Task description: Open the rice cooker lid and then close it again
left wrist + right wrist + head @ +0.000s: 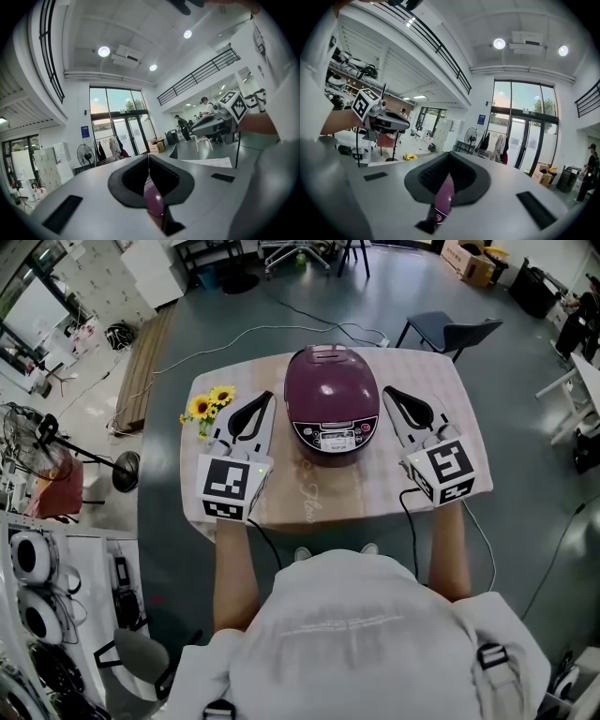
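The head camera sits above the person and looks steeply down on the whole bench (328,507). It sees the rice cooker (330,399) at the centre, with the left claw (266,397) and right claw (388,391) on either side. The 2 claw cameras ride low behind their own closed jaws, facing almost level. They are very near the cooker, which shows only as a purple sliver through each slit. Each claw camera also catches the other claw off to 1 side. All 3 views share the cooker and both claws.

White shirt (366,634); grey grippers (268,396) (386,390) with marker cubes (232,486)
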`<action>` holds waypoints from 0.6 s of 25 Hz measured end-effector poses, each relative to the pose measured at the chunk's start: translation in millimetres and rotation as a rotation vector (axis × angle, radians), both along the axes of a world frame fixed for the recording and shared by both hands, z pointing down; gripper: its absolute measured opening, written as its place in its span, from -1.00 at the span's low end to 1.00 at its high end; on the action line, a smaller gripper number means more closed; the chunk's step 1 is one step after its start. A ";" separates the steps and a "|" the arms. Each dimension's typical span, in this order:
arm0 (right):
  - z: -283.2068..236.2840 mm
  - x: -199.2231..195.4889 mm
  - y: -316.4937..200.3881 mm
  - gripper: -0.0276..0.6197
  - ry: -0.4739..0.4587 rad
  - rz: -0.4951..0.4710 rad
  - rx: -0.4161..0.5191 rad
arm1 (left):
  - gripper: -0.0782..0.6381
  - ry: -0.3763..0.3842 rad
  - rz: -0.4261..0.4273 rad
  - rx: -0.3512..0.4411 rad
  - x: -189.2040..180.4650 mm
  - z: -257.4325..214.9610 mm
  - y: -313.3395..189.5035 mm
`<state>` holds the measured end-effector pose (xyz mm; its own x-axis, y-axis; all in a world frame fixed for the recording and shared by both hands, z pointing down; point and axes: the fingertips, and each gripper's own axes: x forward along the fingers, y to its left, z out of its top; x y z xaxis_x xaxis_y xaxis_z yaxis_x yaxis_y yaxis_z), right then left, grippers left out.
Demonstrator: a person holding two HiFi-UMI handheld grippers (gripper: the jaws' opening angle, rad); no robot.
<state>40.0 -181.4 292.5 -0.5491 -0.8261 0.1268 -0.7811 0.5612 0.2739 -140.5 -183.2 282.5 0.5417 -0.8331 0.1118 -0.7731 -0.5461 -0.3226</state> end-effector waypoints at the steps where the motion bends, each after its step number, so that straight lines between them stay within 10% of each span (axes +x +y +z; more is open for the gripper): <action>1: 0.5 0.7 -0.3 -0.83 0.001 0.001 -0.002 | -0.73 0.001 0.002 -0.001 1.0 0.2 0.2; 15: 4.1 -1.2 0.6 -0.83 0.001 0.005 -0.012 | -0.73 0.011 0.010 -0.005 -0.3 0.3 6.4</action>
<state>38.8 -180.8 296.7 -0.5451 -0.8270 0.1376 -0.7833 0.5608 0.2682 -140.7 -176.8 282.7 0.5515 -0.8269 0.1101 -0.7708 -0.5556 -0.3116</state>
